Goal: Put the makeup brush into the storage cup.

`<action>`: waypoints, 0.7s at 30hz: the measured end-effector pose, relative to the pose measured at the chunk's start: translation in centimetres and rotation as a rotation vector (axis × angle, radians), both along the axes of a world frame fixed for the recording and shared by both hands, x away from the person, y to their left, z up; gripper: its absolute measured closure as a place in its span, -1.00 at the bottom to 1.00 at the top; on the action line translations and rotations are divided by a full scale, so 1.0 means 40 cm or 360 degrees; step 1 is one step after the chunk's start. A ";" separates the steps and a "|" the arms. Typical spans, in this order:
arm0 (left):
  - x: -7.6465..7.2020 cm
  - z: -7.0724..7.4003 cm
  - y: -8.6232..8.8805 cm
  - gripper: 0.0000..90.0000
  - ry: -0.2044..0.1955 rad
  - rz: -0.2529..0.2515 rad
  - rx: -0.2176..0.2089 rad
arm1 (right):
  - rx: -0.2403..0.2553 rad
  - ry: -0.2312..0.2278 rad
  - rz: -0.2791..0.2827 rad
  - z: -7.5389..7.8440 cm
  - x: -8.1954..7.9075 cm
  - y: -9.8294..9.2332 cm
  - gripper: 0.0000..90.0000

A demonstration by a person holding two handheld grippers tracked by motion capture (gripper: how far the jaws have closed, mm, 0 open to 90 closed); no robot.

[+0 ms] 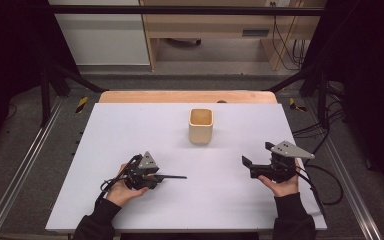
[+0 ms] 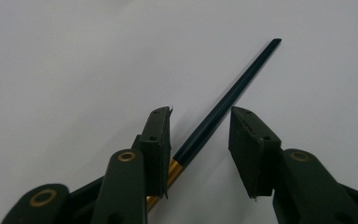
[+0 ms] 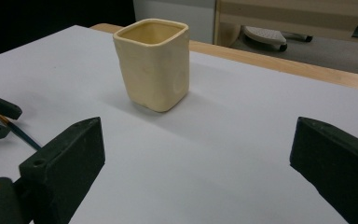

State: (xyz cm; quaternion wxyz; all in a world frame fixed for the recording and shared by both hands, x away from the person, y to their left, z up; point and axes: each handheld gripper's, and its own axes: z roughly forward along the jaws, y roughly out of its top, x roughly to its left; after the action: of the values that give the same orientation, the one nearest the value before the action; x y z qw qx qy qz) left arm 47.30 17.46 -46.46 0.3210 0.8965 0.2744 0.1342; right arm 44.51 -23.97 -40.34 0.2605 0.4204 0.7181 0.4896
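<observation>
My left gripper (image 2: 200,140) sits low over the white table (image 1: 130,135), jaws partly apart around a dark pencil (image 2: 228,100) lying flat, one pad touching its gold end, the other clear; my right gripper (image 3: 196,158) stands wide and empty, facing the cream cup (image 3: 153,63).

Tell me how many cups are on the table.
1: a cream cup stands upright near the table's far middle, apart from both grippers and from the dark pen lying at the left gripper.
</observation>
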 end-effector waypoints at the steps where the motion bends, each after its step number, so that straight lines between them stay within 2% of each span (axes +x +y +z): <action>1: 0.000 -0.001 -0.001 0.32 0.0006 -0.0004 0.0002 | -0.0004 0.0005 -0.0002 0.000 0.000 0.000 -0.92; 9: 0.000 -0.004 -0.001 0.57 0.0044 -0.0030 0.0043 | -0.0002 -0.0001 -0.0005 0.001 -0.001 -0.001 -0.92; 15: -0.001 -0.003 0.000 0.71 0.0079 -0.0022 0.0038 | 0.0003 0.0000 -0.0009 0.002 -0.002 -0.002 -0.92; 21: -0.002 0.002 0.000 0.68 0.0090 0.0001 0.0028 | 0.0001 -0.0002 -0.0012 0.003 -0.002 -0.003 -0.92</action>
State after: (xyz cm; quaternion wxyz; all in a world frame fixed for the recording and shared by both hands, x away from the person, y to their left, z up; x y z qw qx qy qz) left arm 47.23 17.44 -46.37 0.3050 0.9026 0.2825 0.1114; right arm 44.43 -24.10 -40.22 0.2627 0.4228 0.7162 0.4891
